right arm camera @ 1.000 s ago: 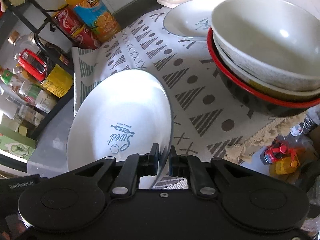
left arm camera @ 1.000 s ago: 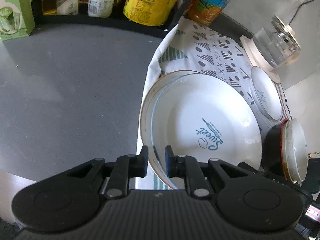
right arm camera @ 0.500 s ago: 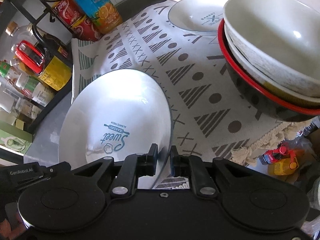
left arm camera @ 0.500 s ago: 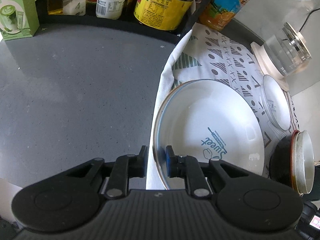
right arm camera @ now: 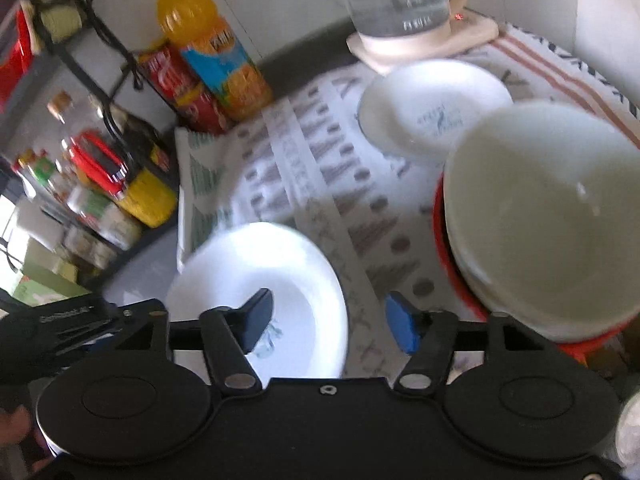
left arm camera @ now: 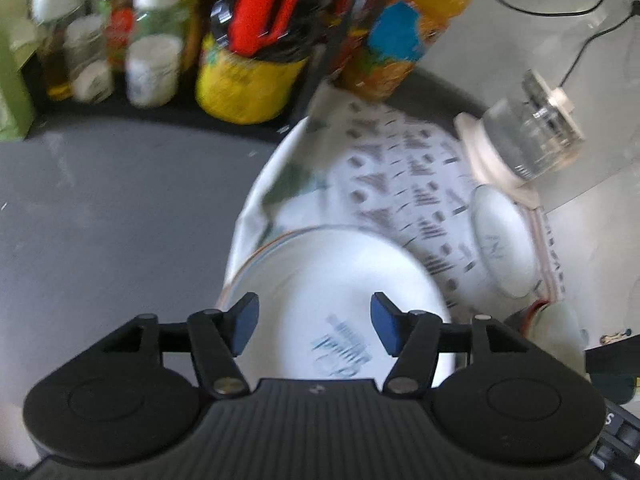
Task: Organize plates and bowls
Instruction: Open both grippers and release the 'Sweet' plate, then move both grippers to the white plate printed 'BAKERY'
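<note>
A grey counter is half covered by a patterned cloth [right arm camera: 304,168]. Nearest, the large white plate [left arm camera: 332,280] lies flat on the cloth, released: the left gripper [left arm camera: 314,322] and right gripper [right arm camera: 328,318] are opening, their jaws clear of its rim. Glazed ceramic is judged stiff, slippery and breakable; its thin rim is best pinched. Beyond, stacked bowls [right arm camera: 548,216] and a small plate [right arm camera: 432,96] are seen.

Right gripper [right arm camera: 328,318] jaws opening, pads clear of the large white plate [right arm camera: 260,280] lying on the patterned cloth [right arm camera: 320,184]. Stacked bowls [right arm camera: 540,216] at right, small plate [right arm camera: 432,108] beyond, orange juice bottle [right arm camera: 216,52] behind. Frame blurred.
</note>
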The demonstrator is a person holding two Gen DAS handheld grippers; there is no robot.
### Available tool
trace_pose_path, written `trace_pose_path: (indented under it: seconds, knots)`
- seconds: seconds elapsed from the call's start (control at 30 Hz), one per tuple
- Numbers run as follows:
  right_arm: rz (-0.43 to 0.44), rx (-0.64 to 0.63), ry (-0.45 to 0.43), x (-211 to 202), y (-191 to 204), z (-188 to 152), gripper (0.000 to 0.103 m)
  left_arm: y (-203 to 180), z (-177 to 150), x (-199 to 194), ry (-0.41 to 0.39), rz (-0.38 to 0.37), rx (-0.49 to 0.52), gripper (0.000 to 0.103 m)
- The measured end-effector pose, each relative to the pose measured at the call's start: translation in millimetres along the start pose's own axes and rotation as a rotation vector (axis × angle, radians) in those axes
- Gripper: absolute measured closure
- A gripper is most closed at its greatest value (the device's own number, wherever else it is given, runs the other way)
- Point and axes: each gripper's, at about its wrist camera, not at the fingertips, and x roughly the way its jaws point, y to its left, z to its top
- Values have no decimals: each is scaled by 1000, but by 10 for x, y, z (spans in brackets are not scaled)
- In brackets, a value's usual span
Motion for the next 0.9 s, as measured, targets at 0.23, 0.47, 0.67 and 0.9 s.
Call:
trace_pose_path:
  seconds: [0.23,0.47,0.67,0.9]
  knots:
    - [20,2,-48,-95,-126,453,26,-420,243,132,-13,-32,17,41]
    - [-7,21,-82,-106,-435,884,26,-787,403,360,-11,-70,15,41]
    - [-56,70,-53,43,-826,1219,27,-1057,486,667,17,-99,-5,41]
    - [-94,108,4,280,-1192,1489,34,-1309,545,1062,61,-129,-41,44]
